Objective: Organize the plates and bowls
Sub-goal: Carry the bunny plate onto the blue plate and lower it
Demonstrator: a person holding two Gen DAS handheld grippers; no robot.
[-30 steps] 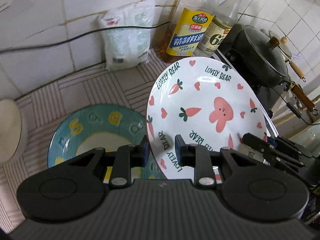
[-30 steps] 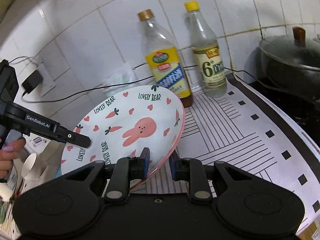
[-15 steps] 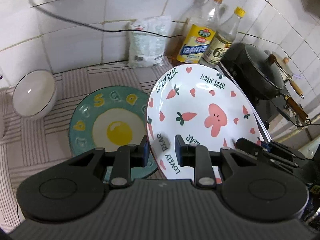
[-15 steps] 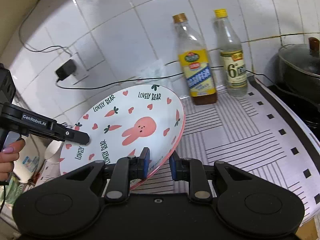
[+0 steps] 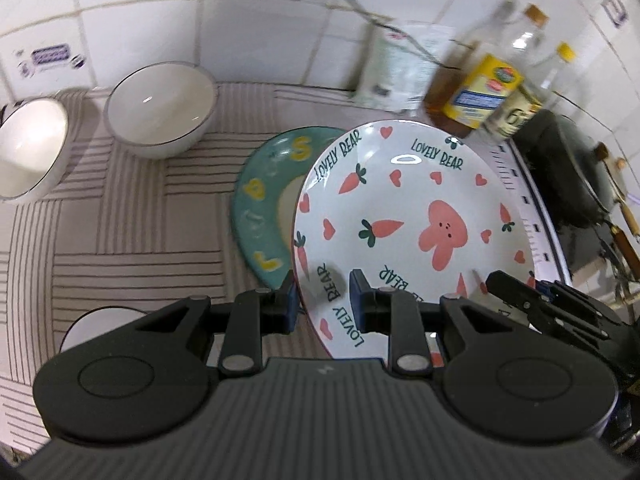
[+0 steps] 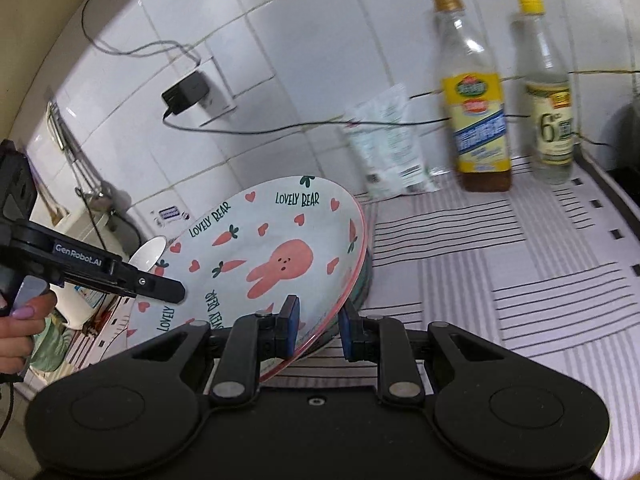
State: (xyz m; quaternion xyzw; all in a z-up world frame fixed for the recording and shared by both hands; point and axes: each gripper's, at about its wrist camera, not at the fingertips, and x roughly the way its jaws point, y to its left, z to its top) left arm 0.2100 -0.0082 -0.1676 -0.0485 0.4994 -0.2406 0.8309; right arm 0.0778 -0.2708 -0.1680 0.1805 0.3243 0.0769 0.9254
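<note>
A white plate (image 5: 400, 208) printed with a pink rabbit, carrots and "LOVELY BEAR" is held tilted above the striped counter. My left gripper (image 5: 323, 300) is shut on its near rim. My right gripper (image 6: 318, 328) is shut on the opposite rim, where the same plate (image 6: 276, 248) shows. Each gripper appears in the other's view: the right gripper (image 5: 520, 296) at the plate's right edge, the left gripper (image 6: 160, 288) held by a hand. A teal plate (image 5: 256, 208) with yellow letters lies on the counter, partly hidden under the white one. Two white bowls (image 5: 160, 108) (image 5: 28, 148) stand at the back left.
Two bottles (image 6: 476, 120) (image 6: 548, 120) and a white bag (image 6: 384, 148) stand against the tiled wall. A dark lidded pot (image 5: 572, 172) sits at the right. A charger (image 6: 186, 92) with its cable hangs on the wall. A white round rim (image 5: 92, 324) shows near my left fingers.
Both grippers have carried the white plate leftward along the counter. It now covers more of the teal plate, and the two white bowls have come into the left wrist view.
</note>
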